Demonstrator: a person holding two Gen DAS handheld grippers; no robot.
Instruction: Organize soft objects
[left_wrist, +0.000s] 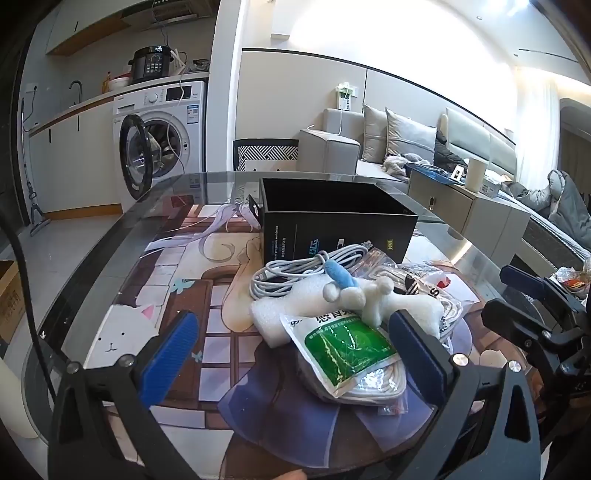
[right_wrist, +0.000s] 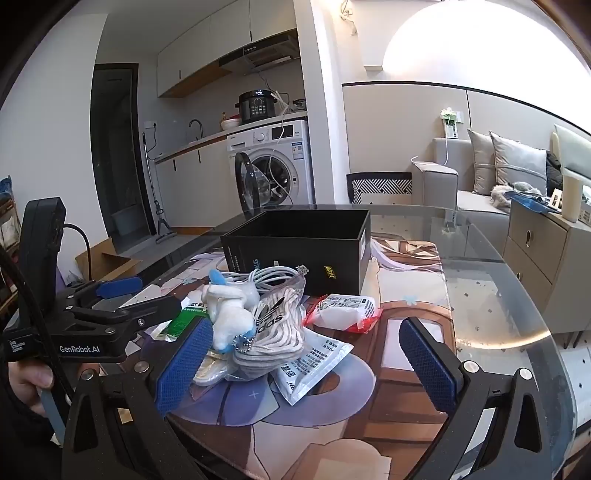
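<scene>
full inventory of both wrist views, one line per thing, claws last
black box: 1, black, open top, behind the pile
cable coil: 1, white, in front of the box
plush toy: 1, white with blue, on top of the pile
foam piece: 1, white, under the toy
green packet: 1, green and white, near edge of pile
socks bag: 1, clear bag, grey-white socks, pile's right side
red-edged packet: 1, white and red, right of the pile
table: 1, glass over a cartoon mat
left claw: open
right claw: open

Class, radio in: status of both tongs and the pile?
Left tongs open, empty. Right tongs open, empty. Soft pile, white plush on top, untouched before black box. Coiled cable tangled in.
</scene>
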